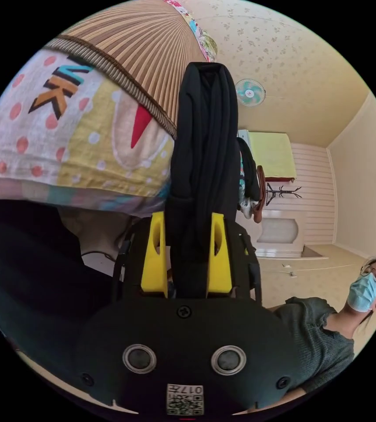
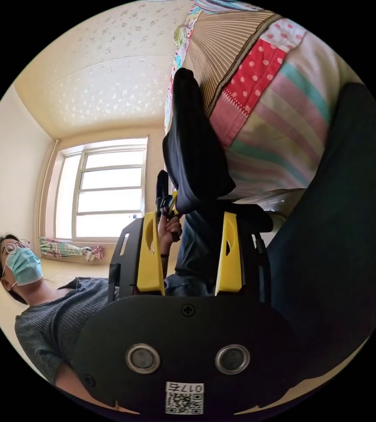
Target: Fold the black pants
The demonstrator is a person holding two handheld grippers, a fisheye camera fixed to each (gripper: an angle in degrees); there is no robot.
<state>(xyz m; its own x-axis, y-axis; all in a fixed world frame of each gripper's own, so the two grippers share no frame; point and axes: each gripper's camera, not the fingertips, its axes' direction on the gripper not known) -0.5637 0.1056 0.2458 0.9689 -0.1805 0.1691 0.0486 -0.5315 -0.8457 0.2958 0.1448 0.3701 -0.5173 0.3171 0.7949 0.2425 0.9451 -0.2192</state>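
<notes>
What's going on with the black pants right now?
Left gripper shut on black pants. Right gripper looks shut on them too, grip partly hidden. Pants lifted, bunched, beside the striped mat. Nothing blocking.

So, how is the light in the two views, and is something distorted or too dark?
Right gripper view: the window is overexposed, and the black pants are nearly featureless. Left gripper view: even light, pants' folds readable. Both views: fisheye bending near the rim.
</notes>
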